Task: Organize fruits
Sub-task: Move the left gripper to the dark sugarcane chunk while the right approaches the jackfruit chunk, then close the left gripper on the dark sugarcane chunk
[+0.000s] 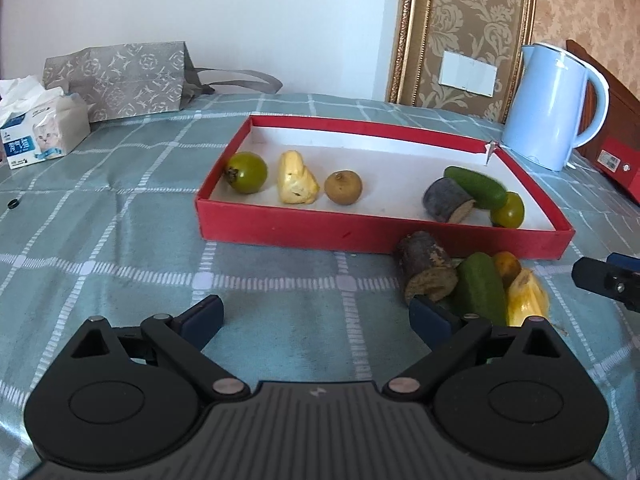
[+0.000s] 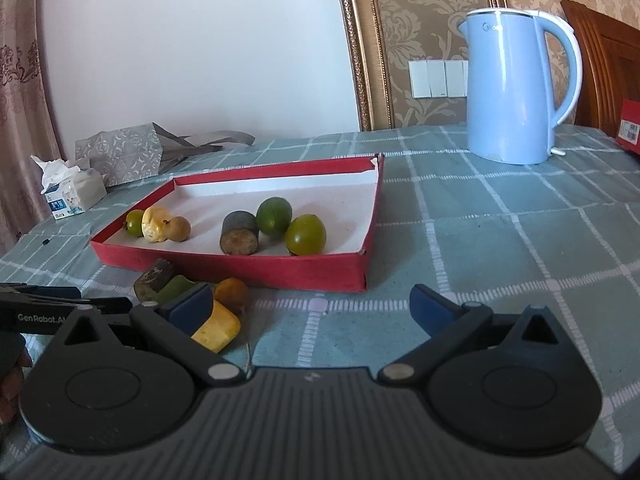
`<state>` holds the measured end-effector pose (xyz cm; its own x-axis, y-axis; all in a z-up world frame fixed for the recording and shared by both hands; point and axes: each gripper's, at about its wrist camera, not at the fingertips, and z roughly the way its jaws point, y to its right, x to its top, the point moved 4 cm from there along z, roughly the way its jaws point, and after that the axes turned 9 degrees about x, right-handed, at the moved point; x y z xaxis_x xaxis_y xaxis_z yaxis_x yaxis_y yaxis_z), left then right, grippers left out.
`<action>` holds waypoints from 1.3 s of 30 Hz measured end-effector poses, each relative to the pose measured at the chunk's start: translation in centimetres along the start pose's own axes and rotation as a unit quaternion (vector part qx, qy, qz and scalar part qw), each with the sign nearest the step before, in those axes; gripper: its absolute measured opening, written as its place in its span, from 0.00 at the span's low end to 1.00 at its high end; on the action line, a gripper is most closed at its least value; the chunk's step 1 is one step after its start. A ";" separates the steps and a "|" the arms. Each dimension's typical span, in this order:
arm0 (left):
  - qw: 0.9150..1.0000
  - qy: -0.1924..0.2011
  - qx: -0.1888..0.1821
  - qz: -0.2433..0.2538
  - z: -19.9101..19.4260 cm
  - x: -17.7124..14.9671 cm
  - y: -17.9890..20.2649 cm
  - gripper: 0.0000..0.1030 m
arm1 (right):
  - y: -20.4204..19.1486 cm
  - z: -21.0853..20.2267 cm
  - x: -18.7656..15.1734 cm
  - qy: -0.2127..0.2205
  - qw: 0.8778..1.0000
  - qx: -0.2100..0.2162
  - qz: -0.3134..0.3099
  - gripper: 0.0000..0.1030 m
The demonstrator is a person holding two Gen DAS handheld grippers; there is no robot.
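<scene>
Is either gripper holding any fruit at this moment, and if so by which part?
Nothing is held. The left gripper and right gripper are both open, empty, above the tablecloth.

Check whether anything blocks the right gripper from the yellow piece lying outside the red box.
Nothing visible does. The right gripper is open, and the yellow piece lies on the cloth right beside its left finger. Between the piece and the red box sit only the orange fruit and the box's low wall.

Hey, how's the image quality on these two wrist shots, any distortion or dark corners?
Left wrist view: fisheye bends the red box edges, corners vignetted dark, soft daylight. Right wrist view: same barrel warp leaning the kettle, fruit sharp, no glare.
</scene>
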<state>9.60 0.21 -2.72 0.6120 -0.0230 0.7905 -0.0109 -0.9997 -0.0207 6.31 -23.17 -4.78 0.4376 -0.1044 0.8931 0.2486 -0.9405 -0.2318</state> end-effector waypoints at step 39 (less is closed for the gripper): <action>0.999 0.014 -0.020 0.027 1.1 1.2 3.4 0.97 | -1.1 0.2 -0.1 -0.007 1.000 0.011 -0.019 1.00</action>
<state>11.16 -3.22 -2.50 0.5870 -0.0765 0.8060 -0.0752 -0.9964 -0.0398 6.16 -22.04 -4.71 0.4388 -0.0644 0.8963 0.2845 -0.9361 -0.2066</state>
